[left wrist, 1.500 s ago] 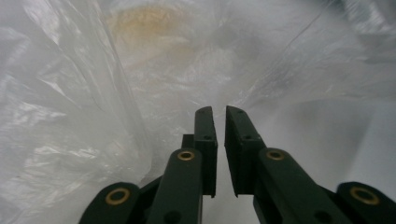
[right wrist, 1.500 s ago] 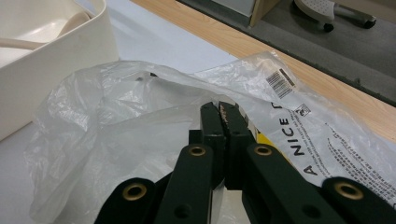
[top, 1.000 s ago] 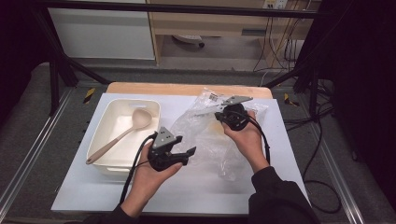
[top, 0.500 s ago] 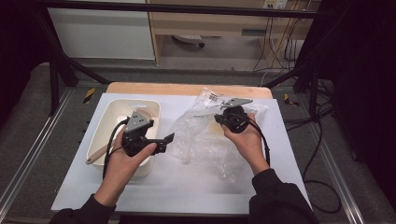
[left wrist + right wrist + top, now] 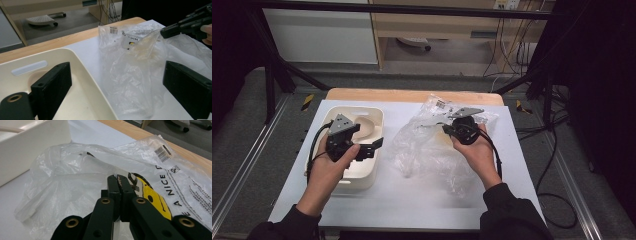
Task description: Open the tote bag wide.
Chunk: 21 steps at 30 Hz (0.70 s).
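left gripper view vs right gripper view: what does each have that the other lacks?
Left gripper view, not the right one: the left gripper, jaws just opened wide with nothing between them; the handle slot inside the tub; the right gripper seen from outside.
Right gripper view, not the left one: the right gripper's jaws close up, shut on the bag; the tub's outer wall.
Both: the clear bag, its barcode label, the white tub, the wooden table edge.
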Tool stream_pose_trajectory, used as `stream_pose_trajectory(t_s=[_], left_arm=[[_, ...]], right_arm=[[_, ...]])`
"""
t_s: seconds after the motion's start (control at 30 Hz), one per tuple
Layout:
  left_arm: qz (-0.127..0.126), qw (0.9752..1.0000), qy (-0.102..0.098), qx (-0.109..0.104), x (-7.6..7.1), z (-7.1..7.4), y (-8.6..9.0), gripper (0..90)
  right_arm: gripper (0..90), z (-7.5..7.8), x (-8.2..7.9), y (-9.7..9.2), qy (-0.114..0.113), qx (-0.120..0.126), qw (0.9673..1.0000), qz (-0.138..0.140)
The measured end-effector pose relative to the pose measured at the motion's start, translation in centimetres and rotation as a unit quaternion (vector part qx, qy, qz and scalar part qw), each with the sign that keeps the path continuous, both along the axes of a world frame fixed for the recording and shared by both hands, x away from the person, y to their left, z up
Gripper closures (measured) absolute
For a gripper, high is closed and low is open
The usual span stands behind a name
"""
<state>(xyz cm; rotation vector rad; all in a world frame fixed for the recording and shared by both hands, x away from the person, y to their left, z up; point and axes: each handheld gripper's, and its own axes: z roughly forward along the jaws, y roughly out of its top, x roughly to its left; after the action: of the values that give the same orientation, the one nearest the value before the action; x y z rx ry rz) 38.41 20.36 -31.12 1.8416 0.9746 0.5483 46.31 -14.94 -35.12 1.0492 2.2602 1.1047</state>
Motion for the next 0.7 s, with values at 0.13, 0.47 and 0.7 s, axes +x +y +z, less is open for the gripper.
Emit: stream_pose_trajectory(t_s=[0.13,0.47,0.7], left_arm=[[0.007,1.0000,-0.002,0.003,0.0,0.2,0.9,8.1],[0.022,0.9998,-0.004,0.002,-0.1,0.6,3.0,8.0],[0.035,0.9994,-0.004,0.001,-0.2,0.7,4.5,7.8]], right_arm=[[90.0,-0.1,-0.1,-0.3,0.001,0.002,1.0000,-0.002],[90.0,-0.2,-0.3,-0.6,0.002,0.003,1.0000,0.001],[90.0,-0.3,-0.4,-0.7,0.004,0.002,1.0000,0.001]])
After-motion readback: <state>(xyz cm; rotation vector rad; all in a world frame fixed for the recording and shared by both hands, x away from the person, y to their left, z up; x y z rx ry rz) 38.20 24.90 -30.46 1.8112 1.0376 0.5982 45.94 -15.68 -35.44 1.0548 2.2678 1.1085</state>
